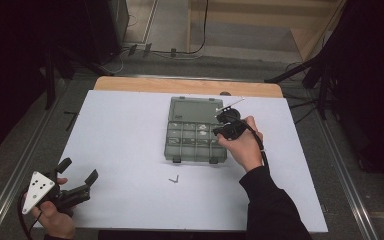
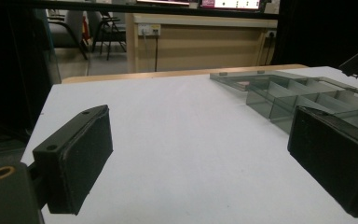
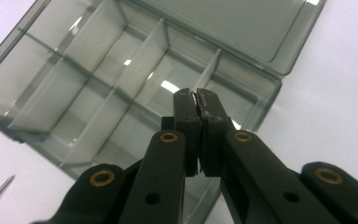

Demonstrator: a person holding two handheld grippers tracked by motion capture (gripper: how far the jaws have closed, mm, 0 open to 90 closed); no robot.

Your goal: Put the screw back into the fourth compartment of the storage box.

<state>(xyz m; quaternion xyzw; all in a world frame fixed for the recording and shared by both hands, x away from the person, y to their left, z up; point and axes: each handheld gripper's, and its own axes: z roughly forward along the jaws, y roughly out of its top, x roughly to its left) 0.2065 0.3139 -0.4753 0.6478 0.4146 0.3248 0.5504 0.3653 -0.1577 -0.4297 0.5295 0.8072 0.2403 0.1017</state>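
Observation:
A clear grey compartment box (image 1: 195,107) lies open at the middle of the white table, its lid folded back away from me. My right gripper (image 1: 224,121) hovers over the box's right-hand compartments (image 3: 98,70). Its jaws are pressed together (image 3: 196,95) with a thin pale sliver, seemingly a small screw, pinched at the tips. Loose screws (image 1: 174,179) lie on the table in front of the box, and one screw (image 3: 0,189) also appears in the right gripper view. My left gripper (image 1: 79,170) rests at the near left corner, open and holding nothing (image 2: 200,154).
The white table top (image 1: 125,140) ends in a wooden strip (image 1: 180,85) at the far edge. The box (image 2: 307,93) lies ahead and to the right of the left gripper. Dark stands and cables sit on the floor around the table.

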